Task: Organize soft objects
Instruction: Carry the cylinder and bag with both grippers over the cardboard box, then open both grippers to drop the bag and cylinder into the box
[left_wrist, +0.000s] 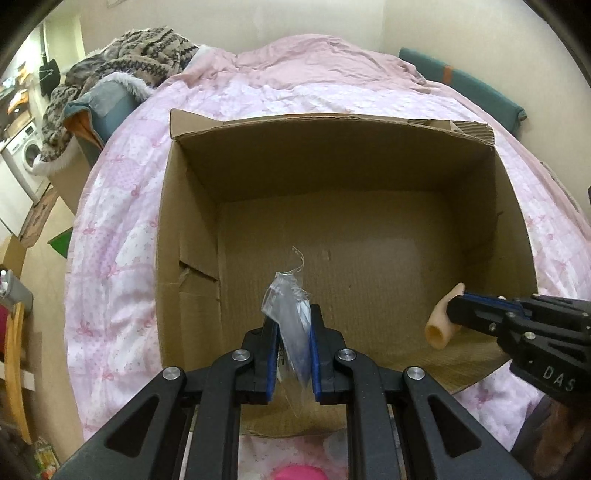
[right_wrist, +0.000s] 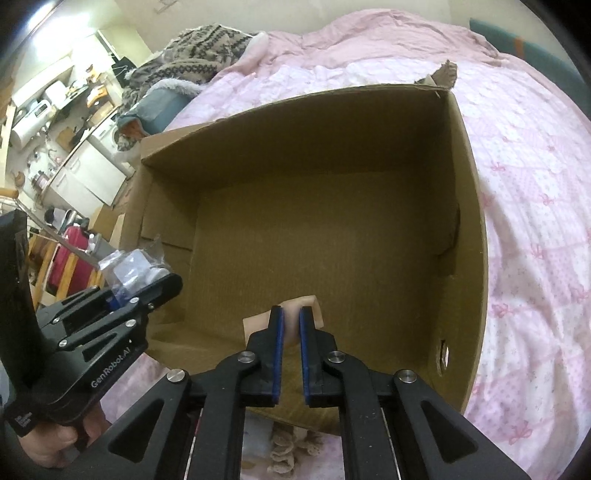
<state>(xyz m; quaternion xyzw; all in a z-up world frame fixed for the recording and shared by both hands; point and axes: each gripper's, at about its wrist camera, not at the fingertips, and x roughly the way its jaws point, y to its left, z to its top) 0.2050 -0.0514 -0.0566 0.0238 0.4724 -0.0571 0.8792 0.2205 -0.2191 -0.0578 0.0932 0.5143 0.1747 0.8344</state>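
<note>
Left hand-held gripper (left_wrist: 293, 325) pinching plastic packet (left_wrist: 288, 310) — over cardboard box (left_wrist: 332, 155)

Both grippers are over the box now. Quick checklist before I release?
1. Left gripper shut on the clear plastic packet: ok.
2. Right gripper shut on the beige soft tube: ok.
3. Both items inside the cardboard box walls: ok.
4. Box floor below free of other items: ok.
5. Grippers apart from each other: ok.
6. Items touching the floor: cannot tell.

Both tools (left_wrist: 294, 314) (right_wrist: 291, 314) clamped, angled downward
</note>
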